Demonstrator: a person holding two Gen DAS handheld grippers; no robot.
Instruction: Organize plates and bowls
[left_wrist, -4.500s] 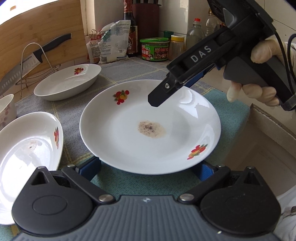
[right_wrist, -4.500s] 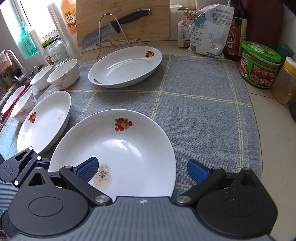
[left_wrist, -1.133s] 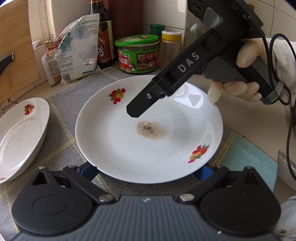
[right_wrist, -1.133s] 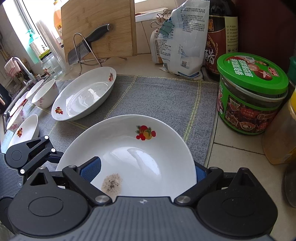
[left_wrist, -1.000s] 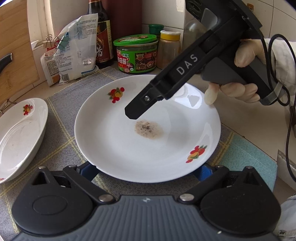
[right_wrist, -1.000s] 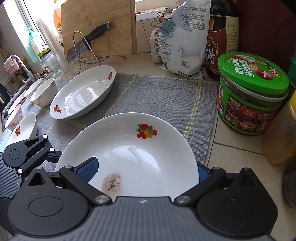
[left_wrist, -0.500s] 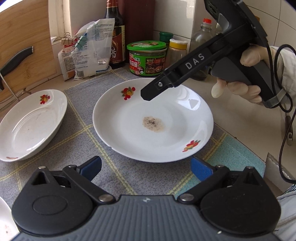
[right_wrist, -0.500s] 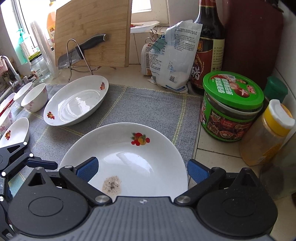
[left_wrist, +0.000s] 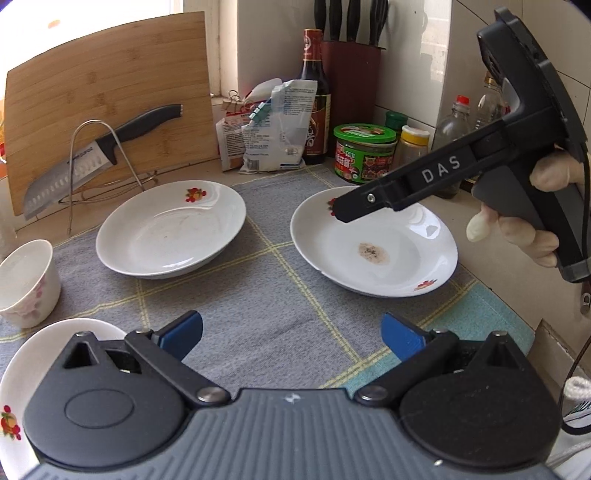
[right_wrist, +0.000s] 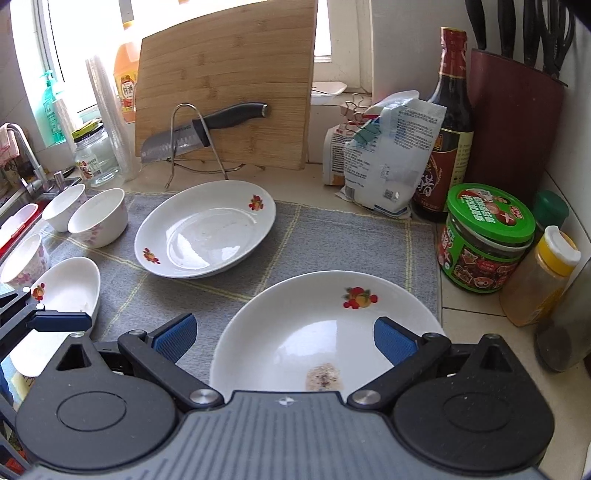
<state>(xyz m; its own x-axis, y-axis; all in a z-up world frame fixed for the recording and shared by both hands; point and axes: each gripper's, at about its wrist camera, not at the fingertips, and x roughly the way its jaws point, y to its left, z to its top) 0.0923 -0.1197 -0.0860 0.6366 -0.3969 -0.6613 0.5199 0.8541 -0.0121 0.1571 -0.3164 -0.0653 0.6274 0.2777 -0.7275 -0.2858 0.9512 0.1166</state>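
Observation:
A white fruit-print plate with a brown stain (left_wrist: 373, 247) (right_wrist: 325, 332) lies on the right end of the grey mat (left_wrist: 258, 295). My right gripper (right_wrist: 284, 338) hovers open right over its near rim, and a gloved hand (left_wrist: 517, 225) holds it. My left gripper (left_wrist: 291, 334) stands open over bare mat, short of that plate. A second deep plate (left_wrist: 171, 229) (right_wrist: 207, 232) rests at the back of the mat. An oval plate (right_wrist: 66, 291) and three small bowls (right_wrist: 98, 218) sit at the left.
A knife on a wire rack (right_wrist: 199, 129) leans against a bamboo board (right_wrist: 229, 74) behind the plates. Bags (right_wrist: 384, 166), a sauce bottle (right_wrist: 447, 122), a green-lidded jar (right_wrist: 484, 243) and a yellow-lidded jar (right_wrist: 539, 277) crowd the right. The sink tap (right_wrist: 26, 155) is far left.
The stained plate sat between the fingers of both grippers a second ago; now it lies free on the mat. My left gripper has drawn back and left, and my right gripper has risen.

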